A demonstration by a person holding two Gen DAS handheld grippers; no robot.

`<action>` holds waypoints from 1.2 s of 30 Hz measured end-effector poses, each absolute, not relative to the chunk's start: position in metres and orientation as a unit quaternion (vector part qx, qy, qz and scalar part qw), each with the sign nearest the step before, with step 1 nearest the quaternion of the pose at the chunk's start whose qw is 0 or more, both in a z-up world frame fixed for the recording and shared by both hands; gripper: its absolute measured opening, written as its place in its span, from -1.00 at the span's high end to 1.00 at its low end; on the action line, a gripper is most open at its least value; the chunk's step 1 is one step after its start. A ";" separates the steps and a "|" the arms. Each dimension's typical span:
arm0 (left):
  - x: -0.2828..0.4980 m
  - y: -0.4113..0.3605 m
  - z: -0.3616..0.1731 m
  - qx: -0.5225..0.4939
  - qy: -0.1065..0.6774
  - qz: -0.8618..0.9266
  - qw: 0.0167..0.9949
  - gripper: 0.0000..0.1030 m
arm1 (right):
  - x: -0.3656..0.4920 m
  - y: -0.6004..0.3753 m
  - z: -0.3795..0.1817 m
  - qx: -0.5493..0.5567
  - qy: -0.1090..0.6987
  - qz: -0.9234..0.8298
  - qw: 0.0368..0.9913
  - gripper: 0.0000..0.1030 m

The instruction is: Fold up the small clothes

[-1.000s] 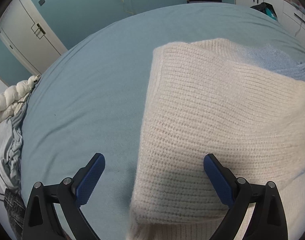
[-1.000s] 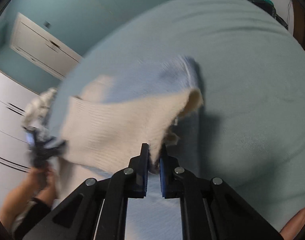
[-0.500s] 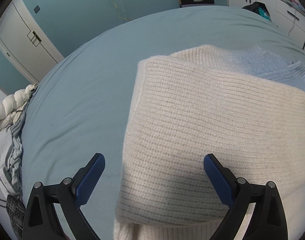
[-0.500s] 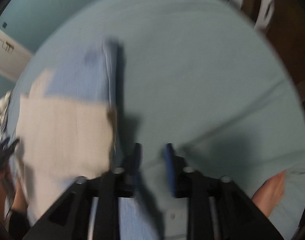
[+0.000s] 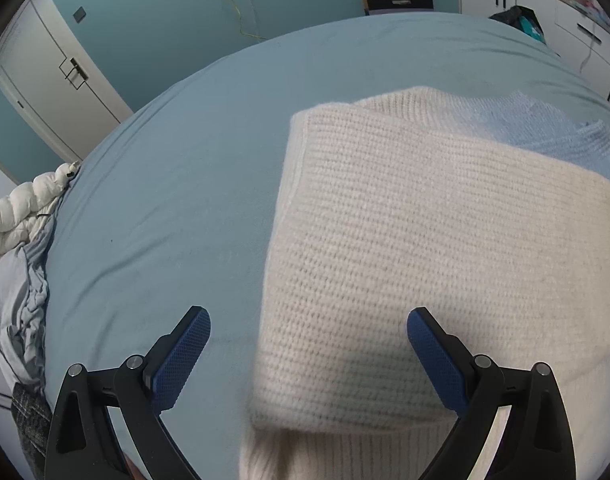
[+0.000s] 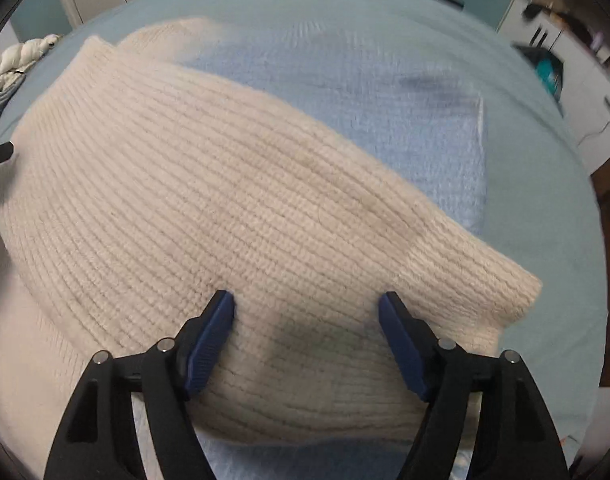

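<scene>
With a cream flap of the sweater [image 6: 233, 208] already laid across its pale blue part, the fold looks partly done and the step in hand is the let-go after that crosswise fold. The sweater lies on the bed [image 5: 177, 184], flat on the teal sheet, the cream layer on top and blue knit showing beyond its far edge. The right gripper [image 6: 307, 316] hangs over the cream flap; its fingers [image 6: 213, 332] have just been opening and now stand spread, with knit below and between them but nothing pinched. The left gripper [image 5: 309, 340] is spread wide too, holding nothing: one finger over bare sheet, the other over the cream knit near its left edge.

I judge the next move to be a second fold or a tidy-up. The cream layer bulges in the right wrist view and its right corner juts past the blue, so that edge wants squaring first. Either gripper would need to come down onto an edge and close on both layers together; soft ribbed knit will likely slip or drag the lower layer if pinched shallowly.
</scene>
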State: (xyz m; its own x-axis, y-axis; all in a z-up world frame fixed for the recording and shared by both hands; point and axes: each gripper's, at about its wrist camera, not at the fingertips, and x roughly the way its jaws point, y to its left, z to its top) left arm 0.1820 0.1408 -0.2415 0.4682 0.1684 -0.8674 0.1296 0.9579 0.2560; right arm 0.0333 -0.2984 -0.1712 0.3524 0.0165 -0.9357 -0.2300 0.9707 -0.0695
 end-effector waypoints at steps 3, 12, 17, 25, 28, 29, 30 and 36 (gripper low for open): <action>0.175 0.144 -0.241 0.151 0.522 0.004 0.839 -0.94 | 0.028 -0.302 -0.159 -0.088 0.594 0.087 0.795 -0.40; 0.110 0.148 -0.188 0.141 0.527 -0.045 0.837 -0.94 | -0.044 -0.357 -0.075 0.119 0.641 0.066 0.756 -0.42; 0.059 0.140 -0.166 0.138 0.541 -0.071 0.827 -0.94 | -0.082 -0.352 -0.037 0.165 0.636 0.052 0.752 -0.67; -0.029 0.166 -0.185 0.034 0.623 -0.061 0.779 -0.94 | -0.141 -0.342 -0.063 0.206 0.669 0.030 0.714 -0.70; -0.058 0.184 -0.203 0.000 0.647 -0.047 0.761 -0.94 | -0.165 -0.348 -0.079 0.226 0.678 0.026 0.699 -0.70; -0.066 0.189 -0.207 -0.010 0.650 -0.046 0.759 -0.94 | -0.175 -0.354 -0.089 0.246 0.681 0.020 0.689 -0.70; -0.073 0.196 -0.212 -0.020 0.651 -0.047 0.758 -0.94 | -0.184 -0.360 -0.092 0.265 0.685 0.012 0.678 -0.70; -0.105 0.216 -0.258 -0.033 0.676 -0.029 0.736 -0.94 | -0.221 -0.390 -0.156 0.301 0.716 -0.055 0.627 -0.70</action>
